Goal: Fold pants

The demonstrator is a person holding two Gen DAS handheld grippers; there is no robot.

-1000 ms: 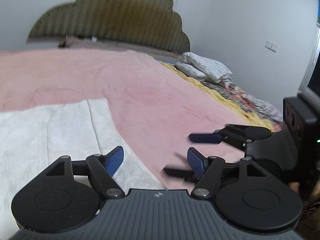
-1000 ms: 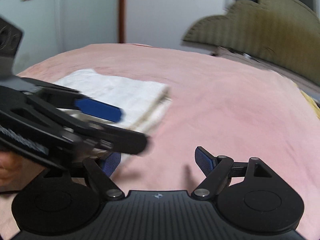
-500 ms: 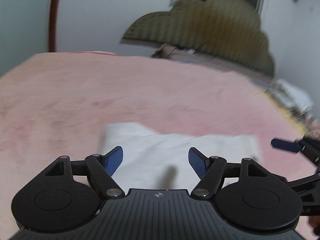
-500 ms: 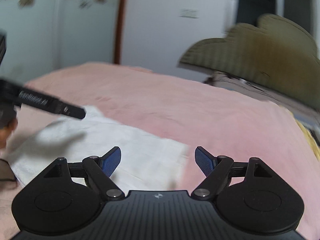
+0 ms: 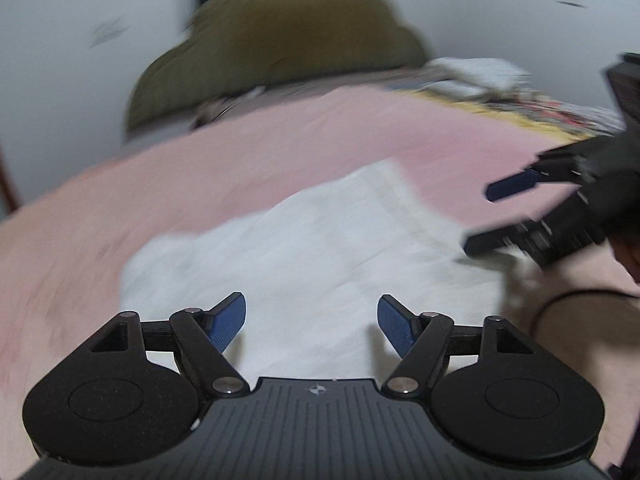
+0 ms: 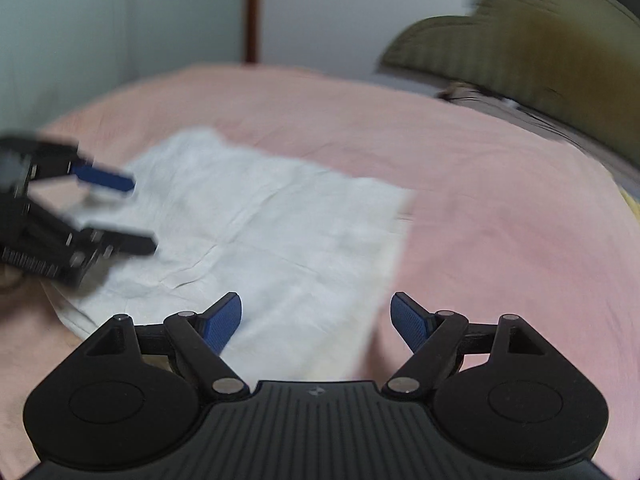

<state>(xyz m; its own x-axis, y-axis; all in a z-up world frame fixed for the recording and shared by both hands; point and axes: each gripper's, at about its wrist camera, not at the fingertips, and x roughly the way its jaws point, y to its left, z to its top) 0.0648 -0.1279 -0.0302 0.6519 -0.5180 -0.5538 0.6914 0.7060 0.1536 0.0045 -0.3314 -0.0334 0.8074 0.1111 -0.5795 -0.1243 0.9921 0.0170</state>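
White pants (image 5: 320, 256) lie folded into a flat rectangle on the pink bedspread (image 5: 160, 184); they also show in the right wrist view (image 6: 256, 224). My left gripper (image 5: 311, 322) is open and empty, hovering over the near edge of the pants. My right gripper (image 6: 316, 318) is open and empty over the pants' near right corner. The right gripper also shows at the right of the left wrist view (image 5: 484, 216), open beside the pants' edge. The left gripper shows at the left of the right wrist view (image 6: 142, 212), open over the pants' left end.
A padded olive headboard (image 5: 280, 48) stands at the far end of the bed. Crumpled patterned bedding (image 5: 500, 88) lies at the far right. White walls and a brown door frame (image 6: 251, 12) lie beyond the pink bedspread (image 6: 500, 200).
Both grippers have swung round and drawn back, so the folded pants now lie in front of each. Both stay open and empty.
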